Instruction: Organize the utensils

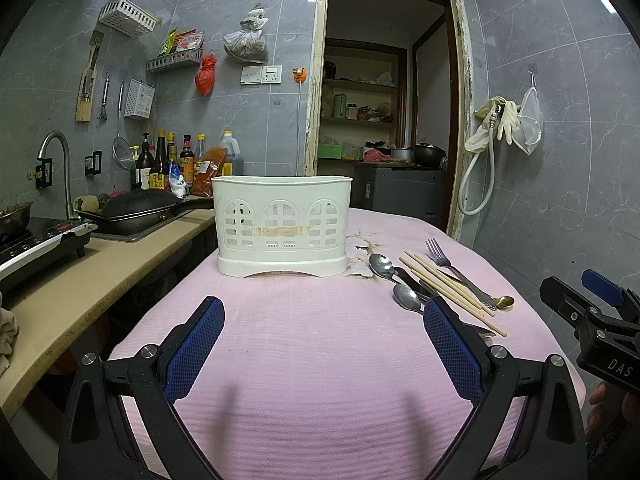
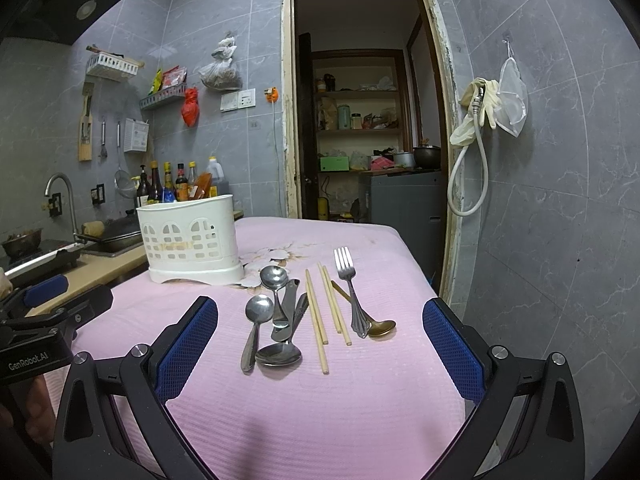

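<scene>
A white slotted utensil holder (image 1: 282, 226) stands on the pink tablecloth (image 1: 320, 360), also in the right wrist view (image 2: 192, 240). Right of it lie steel spoons (image 2: 274, 280), wooden chopsticks (image 2: 316, 320), a fork (image 2: 348, 284) and a gold spoon (image 2: 380, 327); they also show in the left wrist view (image 1: 440, 280). My left gripper (image 1: 322, 312) is open and empty, in front of the holder. My right gripper (image 2: 320, 312) is open and empty, hovering just short of the utensil pile.
A counter (image 1: 100, 264) with a wok (image 1: 140, 210), induction hob (image 1: 36, 244), sink tap and sauce bottles (image 1: 176, 160) runs along the left. A doorway (image 1: 384, 100) is behind the table. A hose and gloves (image 1: 496, 120) hang on the right wall.
</scene>
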The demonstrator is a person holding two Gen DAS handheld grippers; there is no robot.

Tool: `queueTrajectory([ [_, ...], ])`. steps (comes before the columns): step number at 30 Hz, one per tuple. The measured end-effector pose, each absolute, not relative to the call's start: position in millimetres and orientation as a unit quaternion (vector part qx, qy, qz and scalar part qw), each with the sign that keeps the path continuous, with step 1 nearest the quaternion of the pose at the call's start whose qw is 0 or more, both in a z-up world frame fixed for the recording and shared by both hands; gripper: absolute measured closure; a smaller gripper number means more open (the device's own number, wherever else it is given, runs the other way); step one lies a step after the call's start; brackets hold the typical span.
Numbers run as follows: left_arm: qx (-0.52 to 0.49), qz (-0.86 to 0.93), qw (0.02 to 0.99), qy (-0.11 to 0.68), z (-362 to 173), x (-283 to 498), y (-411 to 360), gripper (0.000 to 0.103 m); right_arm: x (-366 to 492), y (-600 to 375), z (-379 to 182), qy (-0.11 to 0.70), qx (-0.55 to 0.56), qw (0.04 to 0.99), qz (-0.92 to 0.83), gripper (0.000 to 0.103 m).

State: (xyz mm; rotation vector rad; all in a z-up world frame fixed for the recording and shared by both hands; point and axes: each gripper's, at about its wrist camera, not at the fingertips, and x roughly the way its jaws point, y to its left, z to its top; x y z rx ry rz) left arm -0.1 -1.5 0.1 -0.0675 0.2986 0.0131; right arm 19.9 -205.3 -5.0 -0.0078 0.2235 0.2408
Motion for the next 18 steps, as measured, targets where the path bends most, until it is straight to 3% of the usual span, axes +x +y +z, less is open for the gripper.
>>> queueTrajectory([
  [18,-0.034,0.007,0.988,0.149,-0.1,-0.1,-1.3,0.005,19.8,-207.1,-1.2,0.111,-0.004,0.986,0.121,0.000],
])
